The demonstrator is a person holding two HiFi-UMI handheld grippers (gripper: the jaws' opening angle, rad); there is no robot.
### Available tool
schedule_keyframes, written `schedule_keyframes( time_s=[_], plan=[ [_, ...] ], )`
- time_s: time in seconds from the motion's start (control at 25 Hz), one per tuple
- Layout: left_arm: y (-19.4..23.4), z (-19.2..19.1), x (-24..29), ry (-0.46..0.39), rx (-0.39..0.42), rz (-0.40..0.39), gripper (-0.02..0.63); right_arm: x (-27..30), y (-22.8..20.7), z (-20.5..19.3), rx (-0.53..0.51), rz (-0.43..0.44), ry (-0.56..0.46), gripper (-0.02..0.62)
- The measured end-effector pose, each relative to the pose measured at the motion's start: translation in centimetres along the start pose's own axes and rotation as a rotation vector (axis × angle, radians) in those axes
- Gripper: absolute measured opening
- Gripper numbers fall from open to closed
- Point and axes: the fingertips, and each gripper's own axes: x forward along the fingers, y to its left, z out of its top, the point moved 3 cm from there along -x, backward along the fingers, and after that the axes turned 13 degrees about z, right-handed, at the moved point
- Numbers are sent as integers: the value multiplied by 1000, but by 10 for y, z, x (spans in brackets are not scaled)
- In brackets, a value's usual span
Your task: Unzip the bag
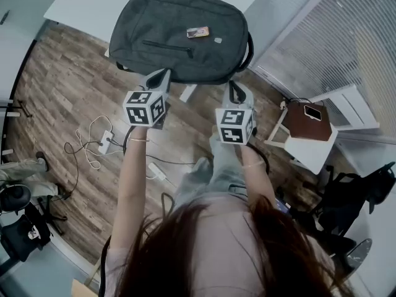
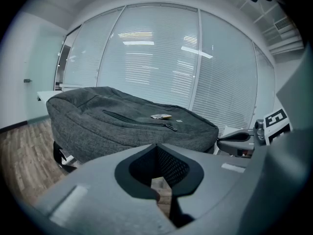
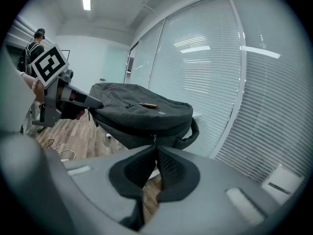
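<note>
A dark grey backpack (image 1: 179, 36) lies flat on a white table (image 1: 86, 5), its front-pocket zipper (image 1: 168, 47) closed and a small yellowish tag (image 1: 198, 32) on top. My left gripper (image 1: 162, 75) is shut just short of the bag's near edge, and in the left gripper view its jaws (image 2: 156, 146) meet with nothing in them, the backpack (image 2: 132, 126) beyond. My right gripper (image 1: 234, 86) is shut by the near right edge. In the right gripper view its tips (image 3: 155, 147) sit just below a small zipper pull (image 3: 154, 138) on the backpack's side (image 3: 142, 116); I cannot tell if they touch.
A white chair (image 1: 312, 150) with a brown pouch and a phone stands to the right. Cables and a power strip (image 1: 104, 142) lie on the wood floor. Black bags (image 1: 356, 197) sit at the right, and window blinds (image 1: 346, 36) run behind the table.
</note>
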Motion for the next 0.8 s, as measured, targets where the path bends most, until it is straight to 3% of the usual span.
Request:
schedule_keyframes(
  time_s=[0.8],
  plan=[
    [-4,0,1,2,25,74,8,-1,-41,1,-61,126,20,12]
  ],
)
